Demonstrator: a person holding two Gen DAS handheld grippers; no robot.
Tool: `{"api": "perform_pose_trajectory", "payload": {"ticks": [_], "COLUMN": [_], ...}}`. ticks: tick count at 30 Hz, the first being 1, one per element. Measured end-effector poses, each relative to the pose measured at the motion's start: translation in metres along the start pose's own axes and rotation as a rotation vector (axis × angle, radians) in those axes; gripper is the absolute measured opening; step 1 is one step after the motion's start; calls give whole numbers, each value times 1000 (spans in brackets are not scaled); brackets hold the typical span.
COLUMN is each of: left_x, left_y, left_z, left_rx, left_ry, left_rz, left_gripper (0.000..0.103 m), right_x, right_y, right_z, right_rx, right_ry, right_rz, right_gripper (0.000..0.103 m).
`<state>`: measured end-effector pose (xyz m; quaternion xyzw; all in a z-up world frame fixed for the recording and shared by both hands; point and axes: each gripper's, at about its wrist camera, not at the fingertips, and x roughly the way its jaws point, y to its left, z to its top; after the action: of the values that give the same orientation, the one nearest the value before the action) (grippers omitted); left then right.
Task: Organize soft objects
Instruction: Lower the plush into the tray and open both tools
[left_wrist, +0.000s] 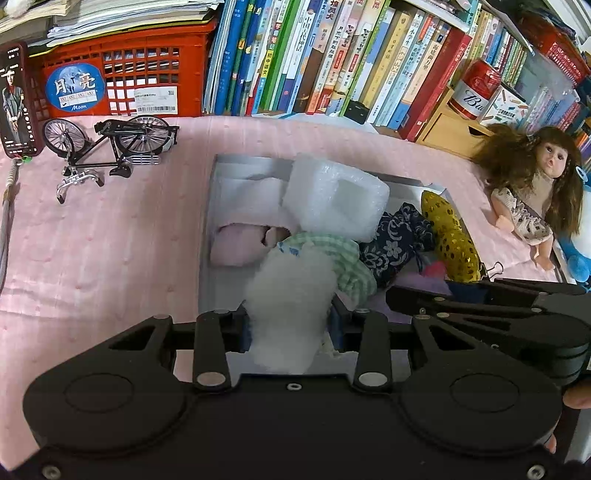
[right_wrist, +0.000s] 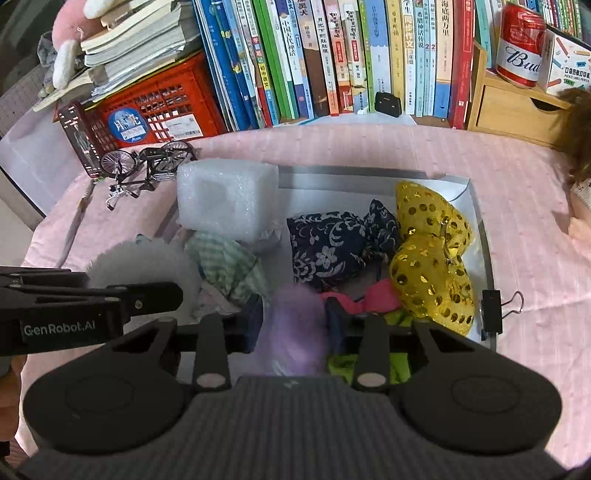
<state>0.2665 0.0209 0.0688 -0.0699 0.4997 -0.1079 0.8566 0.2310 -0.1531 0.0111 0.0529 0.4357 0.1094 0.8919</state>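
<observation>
- Left gripper (left_wrist: 290, 321) had its jaws drawn in on a white fluffy pompom (left_wrist: 291, 295); the pads pressed its sides, and the fluff bulged above and below them, hiding the fingertips.
- Right gripper (right_wrist: 293, 325) was closed on a lilac pompom (right_wrist: 295, 328), blurred and soft-edged; no earlier view to compare. Pads sat tight against both its flanks.
- Both pompoms hung over the near end of a shallow white tray (right_wrist: 476, 229) on a pink cloth (left_wrist: 92, 240).
- In the tray: a white foam block (right_wrist: 227, 195), a green checked cloth (right_wrist: 229, 266), a navy floral pouch (right_wrist: 325, 243), a yellow sequinned piece (right_wrist: 432, 266). A pink item (left_wrist: 236, 243) was half covered by the foam; red and lime scraps near the right jaws were too hidden to name.
- Doll (left_wrist: 532, 192) lay right of the tray, cut off in the right wrist view.
- Readable: "GenRobot.AI" on the left gripper's arm; "Bud" on a red can (right_wrist: 519, 48); "Moon" on the red crate's (left_wrist: 147, 74) sticker.
- Book spines (right_wrist: 332, 55) carried Chinese text, mostly too small to read.
- Toy bicycle (left_wrist: 110, 147) lay on its side beside the crate.
</observation>
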Motion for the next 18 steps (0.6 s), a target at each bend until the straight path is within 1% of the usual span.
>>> {"api": "perform_pose_trajectory", "payload": {"ticks": [5, 7, 9, 11, 13, 15, 16, 17, 18], "left_x": [5, 6, 6, 5, 2, -2, -3, -6, -8], "left_y": [-2, -3, -4, -5, -7, -10, -10, -12, -13], "left_z": [0, 0, -1, -1, -1, -1, 0, 0, -1], "left_rx": [7, 11, 14, 24, 35, 46, 51, 57, 62], "left_ry": [5, 9, 7, 2, -11, -26, -31, -39, -50], "left_rz": [7, 15, 17, 14, 13, 11, 8, 6, 6], "left_gripper": [37, 42, 52, 55, 60, 69, 71, 73, 73], "right_x": [1, 0, -1, -2, -4, -7, -9, -12, -14], "right_y": [-1, -1, -1, -2, -2, -1, -1, -1, -1], "right_z": [0, 0, 0, 0, -1, -2, -2, -2, -2], "right_rx": [2, 1, 1, 2, 0, -6, -10, -13, -16], "right_ry": [3, 1, -1, -3, -10, -18, -25, -32, -39], "right_rz": [-1, -3, -3, 0, -2, -6, -6, -6, -7], "right_gripper": [44, 44, 45, 45, 45, 45, 45, 47, 49]}}
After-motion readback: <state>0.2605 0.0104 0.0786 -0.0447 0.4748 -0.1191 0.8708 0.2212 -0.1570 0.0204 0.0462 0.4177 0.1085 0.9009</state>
